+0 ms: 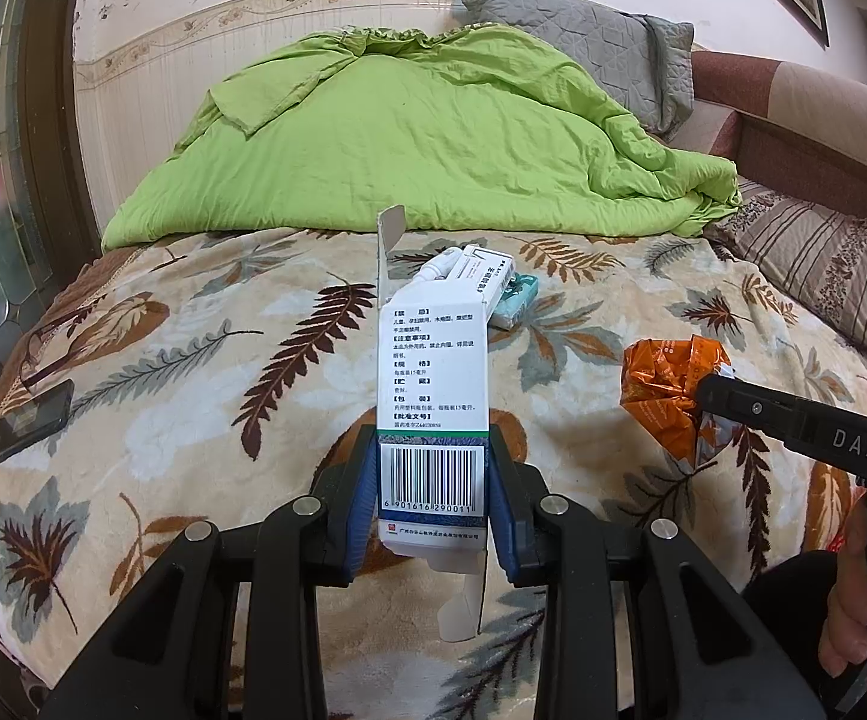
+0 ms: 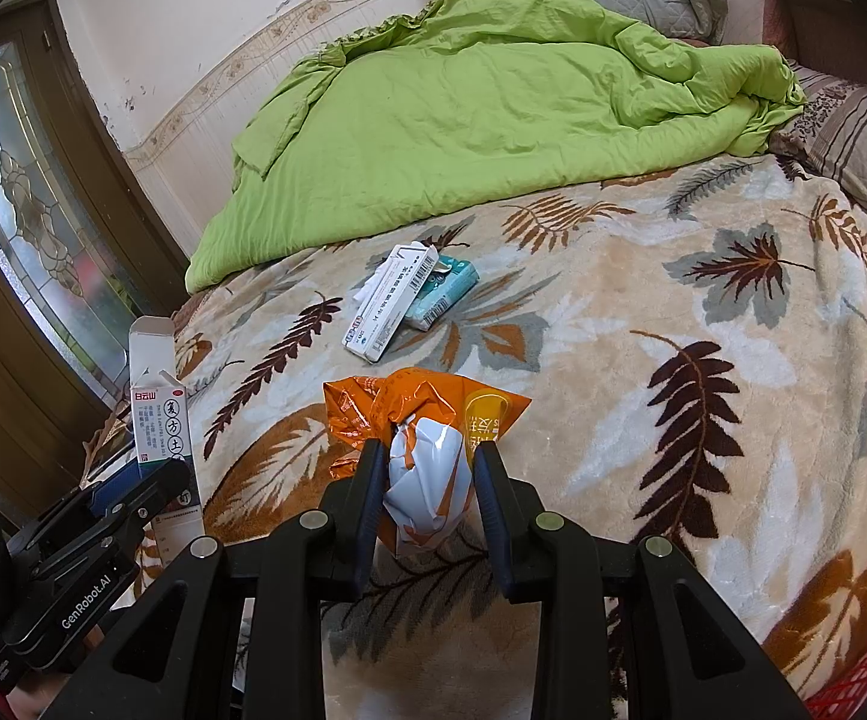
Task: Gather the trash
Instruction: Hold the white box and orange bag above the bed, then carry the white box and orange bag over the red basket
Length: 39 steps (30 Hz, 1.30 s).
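Between the blue pads of the left gripper (image 1: 431,498) an opened white medicine carton (image 1: 431,384) is clamped by its lower, barcoded end, so that most of the box stands out beyond the fingertips with its top flap raised; a white paper leaflet hangs out from its near end, below the grip. The hold near one end is judged to leave the carton free to be tipped open-end first into a bin. The right gripper (image 2: 430,495) is closed on a crumpled orange and white snack wrapper (image 2: 427,438), pinched at its bunched white part, with the orange foil fanning out ahead of the fingertips; crushed in this way, the wrapper is held compactly and is unlikely to slip. Both pieces of trash are thus lifted clear of the leaf-patterned blanket (image 2: 703,312), one in each gripper, side by side. Further ahead of the fingers, well apart from them, a second, longer white medicine box (image 2: 391,300) is seen lying flat on the blanket, resting partly on a small teal packet (image 2: 448,288); these are judged to be trash not yet gathered. Beyond them a crumpled green duvet (image 1: 409,138) is heaped against the wall, with a grey pillow (image 1: 583,42) behind it. To the far left of the left fingers a dark phone (image 1: 25,426) lies on the blanket. No bin can be identified with certainty in either view.
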Each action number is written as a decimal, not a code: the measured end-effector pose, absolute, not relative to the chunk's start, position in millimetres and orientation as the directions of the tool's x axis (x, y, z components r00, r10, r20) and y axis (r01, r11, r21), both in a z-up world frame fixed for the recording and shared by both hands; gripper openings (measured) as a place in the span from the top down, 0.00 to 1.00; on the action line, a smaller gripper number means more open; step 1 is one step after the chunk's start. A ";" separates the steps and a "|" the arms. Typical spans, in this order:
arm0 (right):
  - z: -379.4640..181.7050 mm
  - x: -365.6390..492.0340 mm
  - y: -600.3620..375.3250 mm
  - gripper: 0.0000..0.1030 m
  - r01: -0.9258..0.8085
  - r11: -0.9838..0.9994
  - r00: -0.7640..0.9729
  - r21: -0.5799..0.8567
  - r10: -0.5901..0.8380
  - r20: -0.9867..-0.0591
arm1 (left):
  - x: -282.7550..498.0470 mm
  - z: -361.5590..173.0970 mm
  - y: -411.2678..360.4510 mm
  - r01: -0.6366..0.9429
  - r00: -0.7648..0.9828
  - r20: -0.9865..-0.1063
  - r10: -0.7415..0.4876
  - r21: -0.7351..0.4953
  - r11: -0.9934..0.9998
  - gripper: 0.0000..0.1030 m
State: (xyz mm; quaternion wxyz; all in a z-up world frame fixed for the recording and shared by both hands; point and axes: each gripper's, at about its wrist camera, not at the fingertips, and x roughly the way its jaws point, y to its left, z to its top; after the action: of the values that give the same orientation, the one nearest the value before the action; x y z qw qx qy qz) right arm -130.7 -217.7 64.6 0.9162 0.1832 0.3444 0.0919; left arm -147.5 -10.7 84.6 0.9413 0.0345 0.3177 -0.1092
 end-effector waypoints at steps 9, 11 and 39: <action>64.7 -130.6 -217.0 0.68 -0.042 0.916 0.746 0.398 0.294 -0.598 | -147.2 84.6 -10.4 0.228 0.774 -0.606 -0.185 -0.005 0.974 0.69; 64.7 -130.7 -217.0 0.68 -0.042 0.917 0.746 0.398 0.293 -0.598 | -147.7 84.4 -10.8 0.227 0.774 -0.606 -0.185 -0.008 0.974 0.69; 100.4 -176.5 -260.9 0.68 0.023 0.882 0.784 0.470 0.276 -0.556 | -159.3 94.7 -38.2 0.427 0.705 -0.581 -0.407 -0.111 0.898 0.69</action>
State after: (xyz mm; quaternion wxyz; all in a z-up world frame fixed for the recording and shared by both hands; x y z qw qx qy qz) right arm -176.5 -260.9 100.4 0.9154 0.2323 0.3214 0.0692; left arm -159.3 -38.2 94.7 0.9232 0.0159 0.3106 -0.2257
